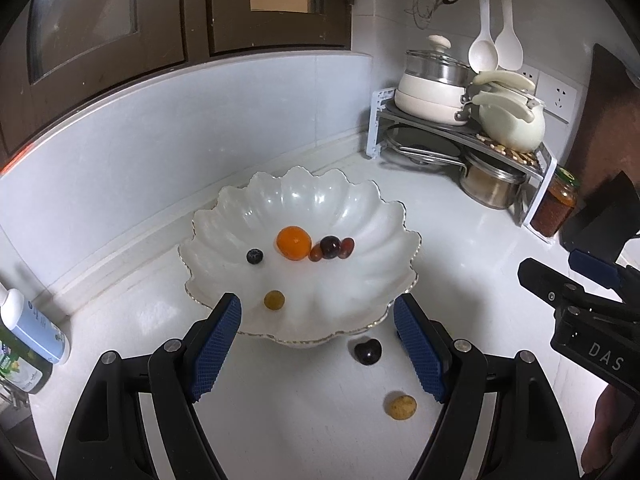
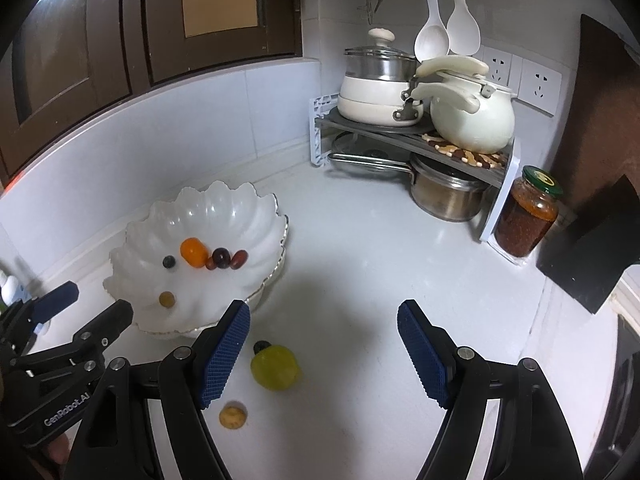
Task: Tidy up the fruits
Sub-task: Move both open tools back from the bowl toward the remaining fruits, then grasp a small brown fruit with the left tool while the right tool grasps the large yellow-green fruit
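From the left wrist view, the left gripper (image 1: 318,344) hangs over the near edge of the bowl (image 1: 360,204), jaws spread wide and holding nothing. The scalloped white bowl sits on the white counter (image 1: 460,240) near the back wall. Inside it lie an orange (image 1: 294,243) at the middle, a blueberry (image 1: 255,256) to its left, a cluster of dark grapes (image 1: 331,247) touching the orange's right side, and a tan grape (image 1: 274,300) nearer, by the bowl's near wall. On the counter just outside the near rim is a dark cherry (image 1: 367,352), and nearer still a small yellow fruit (image 1: 400,406), both beside the right finger (image 1: 420,352). The right gripper (image 1: 568,276) shows at the right edge. A rack (image 1: 516,160) of pots stands far right, a jar (image 1: 556,208) beside it.

From the right wrist view, the right gripper (image 2: 323,354) is also spread open and empty, over bare counter (image 2: 380,260). The bowl (image 2: 224,208) lies to the left with the orange (image 2: 194,252), blueberry (image 2: 169,261), grapes (image 2: 226,258) and tan grape (image 2: 166,299) in it. Just right of the left finger (image 2: 226,356), a green fruit (image 2: 275,367) rests on the counter with a small dark fruit (image 2: 261,346) touching its far side; the yellow fruit (image 2: 232,415) lies nearer. The left gripper (image 2: 80,312) enters at the left, open. The rack (image 2: 460,148) and jar (image 2: 526,216) stand far right.
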Demonstrator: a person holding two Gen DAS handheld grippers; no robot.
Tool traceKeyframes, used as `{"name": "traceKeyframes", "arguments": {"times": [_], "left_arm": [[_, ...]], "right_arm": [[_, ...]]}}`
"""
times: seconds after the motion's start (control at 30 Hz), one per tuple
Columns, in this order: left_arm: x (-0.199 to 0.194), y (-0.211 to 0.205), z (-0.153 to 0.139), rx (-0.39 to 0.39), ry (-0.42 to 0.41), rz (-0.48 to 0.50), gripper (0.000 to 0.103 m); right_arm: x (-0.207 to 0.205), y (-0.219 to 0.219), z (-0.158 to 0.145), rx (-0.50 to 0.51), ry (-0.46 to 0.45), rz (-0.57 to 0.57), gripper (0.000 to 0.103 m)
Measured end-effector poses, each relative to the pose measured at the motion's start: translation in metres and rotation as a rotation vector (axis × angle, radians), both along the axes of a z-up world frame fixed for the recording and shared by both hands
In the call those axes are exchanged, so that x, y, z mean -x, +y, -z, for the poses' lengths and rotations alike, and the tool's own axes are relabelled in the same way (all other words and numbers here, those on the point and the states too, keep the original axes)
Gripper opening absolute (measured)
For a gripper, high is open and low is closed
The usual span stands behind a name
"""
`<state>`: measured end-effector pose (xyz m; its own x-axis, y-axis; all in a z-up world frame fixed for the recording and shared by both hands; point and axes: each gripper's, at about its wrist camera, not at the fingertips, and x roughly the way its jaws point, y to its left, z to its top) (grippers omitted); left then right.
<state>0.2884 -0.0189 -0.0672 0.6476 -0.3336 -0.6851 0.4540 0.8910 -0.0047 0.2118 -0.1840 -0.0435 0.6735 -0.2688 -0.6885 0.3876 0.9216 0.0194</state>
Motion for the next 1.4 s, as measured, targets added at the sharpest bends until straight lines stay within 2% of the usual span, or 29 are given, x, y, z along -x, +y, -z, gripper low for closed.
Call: {"name": "traceKeyframes", "arguments": {"times": [0.53, 0.7, 1.03, 1.4], "left_arm": [[0.029, -0.003, 0.018, -0.029, 0.022, -0.003, 0.078], [0.044, -0.003, 0.024, -0.019, 0.02, -0.057, 0.078], [0.065, -0.013, 0.051, 0.008, 0.071, -0.17, 0.079], [0.072, -0.03, 0.08, 0.007, 0.1, -0.196, 0.078]], "right_arm": [[0.012, 0.003, 0.025, -0.01, 0.04, -0.111, 0.077], [0.015, 0.002, 0.033, -0.017, 0.044, -0.184, 0.077], [0.009, -0.013, 0.054, -0.047, 0.072, -0.324, 0.077], [-0.006, -0.013, 0.076, -0.037, 0.105, -0.505, 0.077]]}}
